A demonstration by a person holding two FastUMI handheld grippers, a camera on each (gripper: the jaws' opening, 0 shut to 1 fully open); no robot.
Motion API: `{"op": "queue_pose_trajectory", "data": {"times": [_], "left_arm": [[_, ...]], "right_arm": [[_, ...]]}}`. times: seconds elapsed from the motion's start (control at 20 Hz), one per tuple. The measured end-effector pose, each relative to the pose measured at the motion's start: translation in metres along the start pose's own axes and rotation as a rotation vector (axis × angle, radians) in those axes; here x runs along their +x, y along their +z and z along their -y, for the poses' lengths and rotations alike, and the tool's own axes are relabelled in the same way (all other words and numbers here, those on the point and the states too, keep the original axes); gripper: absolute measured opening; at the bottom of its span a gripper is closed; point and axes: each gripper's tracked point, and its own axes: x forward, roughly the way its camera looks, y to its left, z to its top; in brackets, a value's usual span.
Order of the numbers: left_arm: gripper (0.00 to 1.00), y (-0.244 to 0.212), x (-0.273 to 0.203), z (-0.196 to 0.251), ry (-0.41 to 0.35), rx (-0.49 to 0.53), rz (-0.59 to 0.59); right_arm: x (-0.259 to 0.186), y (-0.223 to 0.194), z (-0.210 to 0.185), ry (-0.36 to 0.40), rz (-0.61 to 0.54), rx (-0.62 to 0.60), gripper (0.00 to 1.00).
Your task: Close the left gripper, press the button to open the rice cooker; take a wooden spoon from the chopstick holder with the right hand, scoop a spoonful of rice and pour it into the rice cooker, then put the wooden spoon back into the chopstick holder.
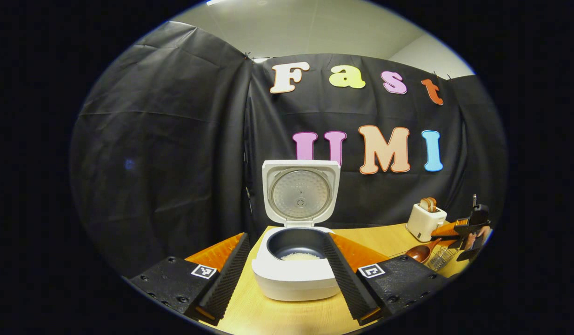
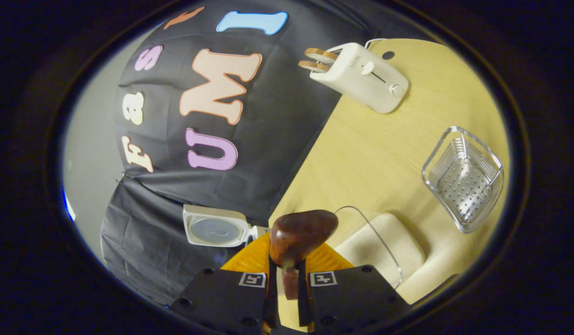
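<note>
My left gripper (image 1: 287, 274) gapes around the open rice cooker (image 1: 296, 274). My right gripper (image 2: 287, 284) clamps the wooden spoon (image 2: 302, 235) above the rice dish (image 2: 380, 249); toaster (image 2: 361, 74) and chopstick holder (image 2: 463, 179) near the worktop's (image 2: 361, 149) far edge.

A pale wooden counter (image 1: 287, 316) carries everything. In the left gripper view a white rice cooker (image 1: 294, 279) stands on it straight ahead, between the two fingers of the left tongs (image 1: 287, 274), lid up. A white toaster (image 1: 425, 221) sits far to their right. In the right gripper view a clear dish of rice (image 2: 377, 251) lies just ahead of the right tongs (image 2: 287, 279), beside a clear, perforated chopstick holder (image 2: 463, 179).
</note>
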Motion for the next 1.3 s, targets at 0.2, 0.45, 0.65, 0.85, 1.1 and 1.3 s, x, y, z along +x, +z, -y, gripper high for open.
{"op": "queue_pose_trajectory", "data": {"times": [0.2,0.45,0.65,0.85,1.1,1.3], "left_arm": [[0.95,-0.003,-0.005,-0.005,0.001,-0.012,-0.003],[0.94,-0.011,-0.013,-0.018,0.005,-0.030,-0.008],[0.94,-0.016,-0.019,-0.039,0.028,-0.042,-0.018],[0.94,-0.022,-0.025,-0.062,0.053,-0.058,-0.024],[0.93,-0.029,-0.030,-0.084,0.070,-0.076,-0.037],[0.95,-0.035,-0.033,-0.100,0.073,-0.098,-0.046]], "right_arm": [[0.012,-0.013,-0.039,0.066,-0.025,-0.029,0.19],[0.039,-0.038,-0.084,0.127,-0.060,-0.064,0.19],[0.067,-0.056,-0.118,0.156,-0.065,-0.101,0.22],[0.097,-0.075,-0.151,0.182,-0.076,-0.116,0.19],[0.136,-0.106,-0.179,0.173,-0.073,-0.209,0.22],[0.172,-0.136,-0.189,0.141,-0.068,-0.308,0.20]]}}
